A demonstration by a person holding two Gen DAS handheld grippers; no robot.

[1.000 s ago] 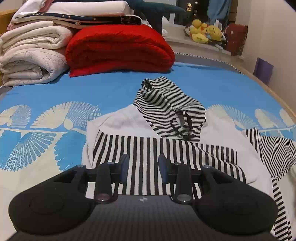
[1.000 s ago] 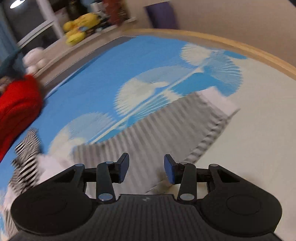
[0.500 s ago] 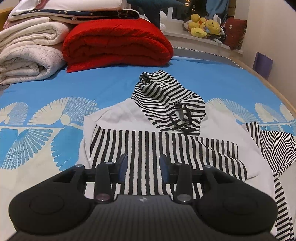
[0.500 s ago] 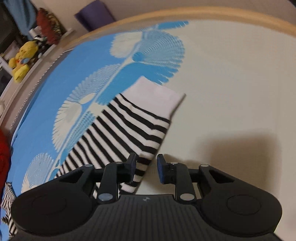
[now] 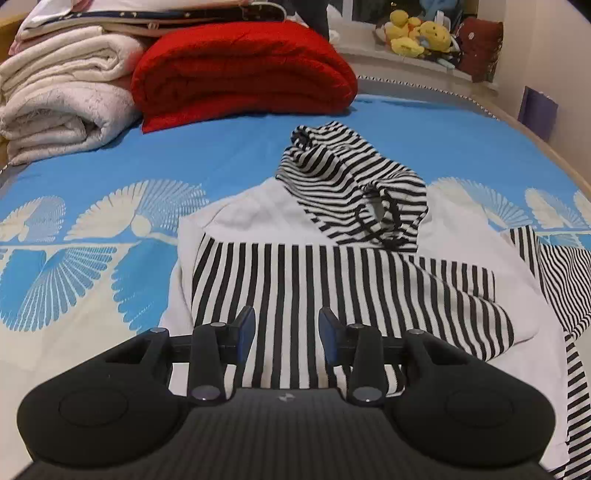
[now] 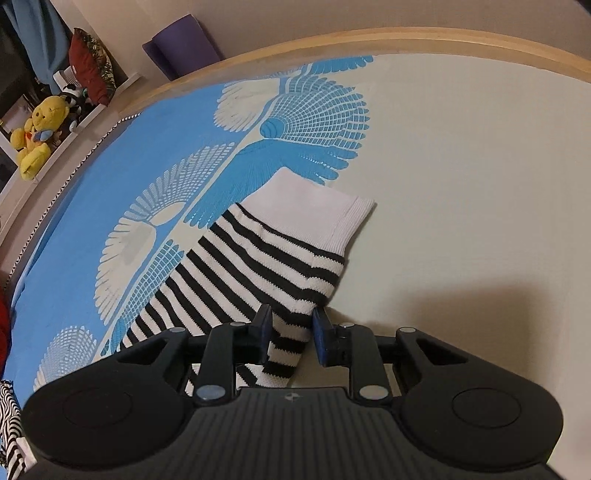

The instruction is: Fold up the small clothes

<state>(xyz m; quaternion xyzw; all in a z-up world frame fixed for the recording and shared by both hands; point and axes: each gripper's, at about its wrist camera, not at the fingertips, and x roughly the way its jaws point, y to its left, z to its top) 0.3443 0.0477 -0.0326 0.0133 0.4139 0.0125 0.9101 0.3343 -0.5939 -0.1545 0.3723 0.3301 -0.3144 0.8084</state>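
Observation:
A small black-and-white striped hoodie (image 5: 332, 273) lies flat on the bed, hood (image 5: 351, 192) toward the far side, one sleeve folded across its chest. My left gripper (image 5: 286, 334) hovers open over the near part of the body, with nothing between its fingers. The other sleeve (image 6: 258, 266) stretches out to the side and ends in a white cuff (image 6: 314, 203). My right gripper (image 6: 291, 334) sits low at that sleeve's near edge, just behind the cuff. Its jaws stand narrow with the flat striped edge between them, not visibly pinched.
The bed sheet (image 5: 92, 240) is blue and cream with fan patterns. Folded white blankets (image 5: 62, 110) and a red quilt (image 5: 240, 70) are stacked at the far side. Soft toys (image 5: 417, 33) sit on a ledge. The wooden bed rim (image 6: 406, 40) curves beyond the cuff.
My right gripper swung down and over to the sleeve's cuff end, rolled, and narrowed its jaws around the sleeve edge. The left gripper barely shifted over the hoodie.

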